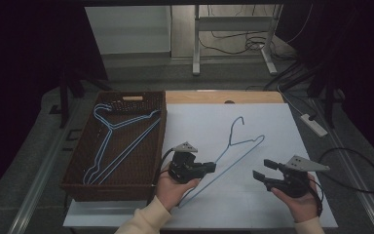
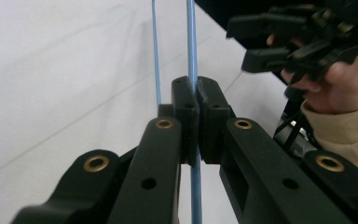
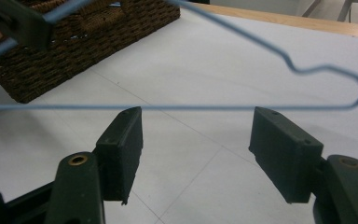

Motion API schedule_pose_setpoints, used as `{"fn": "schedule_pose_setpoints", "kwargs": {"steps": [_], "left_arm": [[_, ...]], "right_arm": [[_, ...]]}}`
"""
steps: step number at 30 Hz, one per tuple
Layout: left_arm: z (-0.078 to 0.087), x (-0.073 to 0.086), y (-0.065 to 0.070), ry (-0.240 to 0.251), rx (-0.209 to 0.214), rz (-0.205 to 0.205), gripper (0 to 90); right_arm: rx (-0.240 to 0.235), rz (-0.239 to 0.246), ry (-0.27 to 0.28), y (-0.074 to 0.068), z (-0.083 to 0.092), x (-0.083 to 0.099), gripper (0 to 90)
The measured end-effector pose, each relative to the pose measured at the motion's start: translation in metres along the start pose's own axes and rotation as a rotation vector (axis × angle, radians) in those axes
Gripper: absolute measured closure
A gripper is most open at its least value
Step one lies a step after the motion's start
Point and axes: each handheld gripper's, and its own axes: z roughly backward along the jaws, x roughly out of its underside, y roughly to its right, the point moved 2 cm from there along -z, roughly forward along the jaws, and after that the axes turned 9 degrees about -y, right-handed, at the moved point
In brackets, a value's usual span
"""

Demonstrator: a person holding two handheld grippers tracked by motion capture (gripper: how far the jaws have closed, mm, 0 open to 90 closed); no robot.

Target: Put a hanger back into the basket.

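The brown basket (image 1: 73, 181) holds two blue hangers (image 1: 112, 141). Another blue hanger (image 1: 233, 146) is over the white table (image 1: 272, 126), pinched tight by the left gripper (image 1: 213, 167). The right gripper (image 1: 262, 169) is wide apart, holding nothing.

Thin blue coated-wire hanger (image 1: 233, 148); rough woven wicker basket (image 1: 76, 168) (dark brown); smooth matt white tabletop (image 1: 272, 126).

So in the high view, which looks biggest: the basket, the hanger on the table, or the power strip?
1. Basket
2. Hanger, a thin wire outline
3. Power strip, which lies farther from the camera, so it may look smaller than it is.
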Motion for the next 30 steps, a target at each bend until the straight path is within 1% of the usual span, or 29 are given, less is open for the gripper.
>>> {"fn": "schedule_pose_setpoints", "kwargs": {"steps": [4,6,7,8,12,14,16,17,20,21,22,23,24,28,29,30], "left_arm": [[0.013,-0.005,0.002,0.027,0.015,-0.004,87.1],[0.022,-0.008,0.003,0.045,0.015,-0.01,87.1],[0.022,-0.008,0.003,0.045,0.015,-0.01,87.1],[0.027,-0.009,0.004,0.052,0.014,-0.013,87.1],[0.047,-0.013,0.002,0.079,0.006,-0.021,87.1],[0.061,-0.014,-0.002,0.098,0.001,-0.02,87.1],[0.071,-0.014,-0.004,0.11,-0.01,-0.019,87.1],[0.079,-0.014,-0.007,0.121,-0.019,-0.02,87.1],[0.096,-0.012,-0.015,0.142,-0.027,-0.012,87.1],[0.109,-0.01,-0.022,0.16,-0.034,-0.002,87.1],[0.109,-0.01,-0.022,0.16,-0.034,-0.002,87.1],[0.122,-0.008,-0.029,0.176,-0.045,0.002,87.1],[0.122,-0.008,-0.029,0.176,-0.045,0.002,87.1],[0.148,-0.002,-0.043,0.214,-0.077,0.007,87.1],[0.158,0.002,-0.049,0.222,-0.091,0.011,87.1],[0.163,0.004,-0.052,0.224,-0.101,0.01,87.1]], "right_arm": [[0.008,-0.003,-0.005,0.002,-0.001,0.001,33.7],[0.008,-0.007,-0.01,0.002,-0.002,0.002,33.4],[0.011,-0.004,-0.01,0.002,-0.002,0.002,33.4],[0.011,-0.004,-0.01,0.002,-0.002,0.002,33.4],[0.012,-0.004,-0.021,0.004,-0.005,0.003,33.2],[0.011,-0.005,-0.022,0.004,-0.006,0.003,33.2],[0.007,-0.005,-0.027,0.004,-0.008,0.003,33.1],[0.007,-0.006,-0.03,0.005,-0.009,0.004,33.1],[0.009,-0.002,-0.04,0.004,-0.01,0.004,33.1],[0.011,-0.002,-0.041,0.004,-0.01,0.004,33.1],[0.014,-0.003,-0.042,0.004,-0.01,0.005,33.1],[0.014,-0.004,-0.041,0.005,-0.01,0.005,33.1],[0.012,-0.006,-0.043,0.005,-0.011,0.005,32.9],[0.013,-0.019,-0.049,0.007,-0.012,0.006,32.3],[0.014,-0.019,-0.05,0.007,-0.012,0.006,32.3],[0.014,-0.018,-0.053,0.007,-0.012,0.006,32.3]]}}
